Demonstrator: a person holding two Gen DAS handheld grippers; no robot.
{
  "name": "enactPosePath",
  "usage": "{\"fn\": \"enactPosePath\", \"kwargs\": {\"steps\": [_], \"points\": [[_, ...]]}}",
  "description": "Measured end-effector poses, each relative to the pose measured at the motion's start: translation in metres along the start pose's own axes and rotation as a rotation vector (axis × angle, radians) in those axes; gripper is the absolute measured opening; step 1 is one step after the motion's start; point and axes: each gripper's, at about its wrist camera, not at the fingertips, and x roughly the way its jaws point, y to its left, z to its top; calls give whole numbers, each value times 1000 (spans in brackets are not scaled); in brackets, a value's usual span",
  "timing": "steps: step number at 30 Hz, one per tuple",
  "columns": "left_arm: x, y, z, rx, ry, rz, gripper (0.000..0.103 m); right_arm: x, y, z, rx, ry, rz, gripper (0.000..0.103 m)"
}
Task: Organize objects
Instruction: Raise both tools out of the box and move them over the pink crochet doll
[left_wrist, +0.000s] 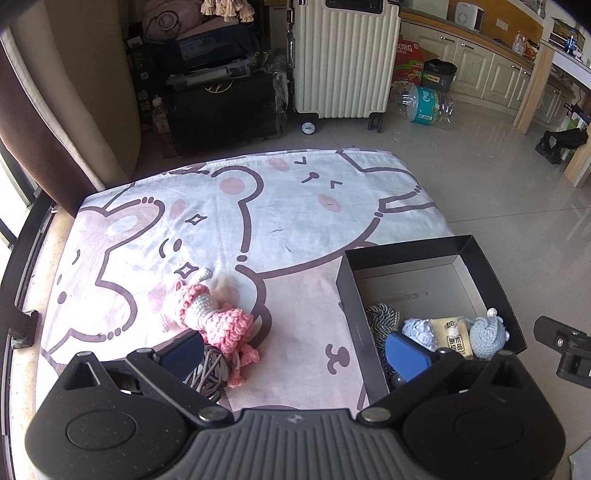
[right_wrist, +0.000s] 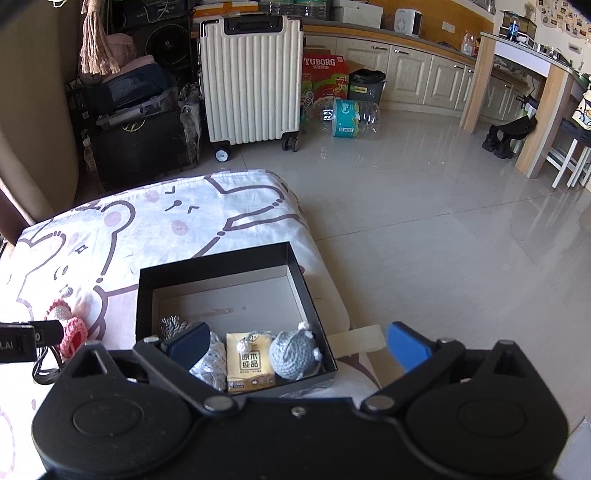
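Pink crocheted yarn doll; matt black cardboard box; soft printed cloth cover; glossy tiled floor; ribbed hard-plastic suitcase.

Two handheld grippers: left gripper with black linkage arms, blue pads, ribbed grey housing, silver pivot screws; right gripper alike, housing plain black.

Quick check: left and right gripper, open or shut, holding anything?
Left gripper: open, holding nothing; pink crochet doll lies on the cloth beside one finger.
Right gripper: open, holding nothing, above the black box.
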Motion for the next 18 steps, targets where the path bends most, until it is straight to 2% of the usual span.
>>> {"fn": "enactPosePath", "kwargs": {"steps": [9,18], "points": [[6,-3,0,38,-4,-1,103,6,-2,0,12,21,-9,103],[8,23,-1,-10,1,23,103,13,15,0,-11,38,9,103]]}}
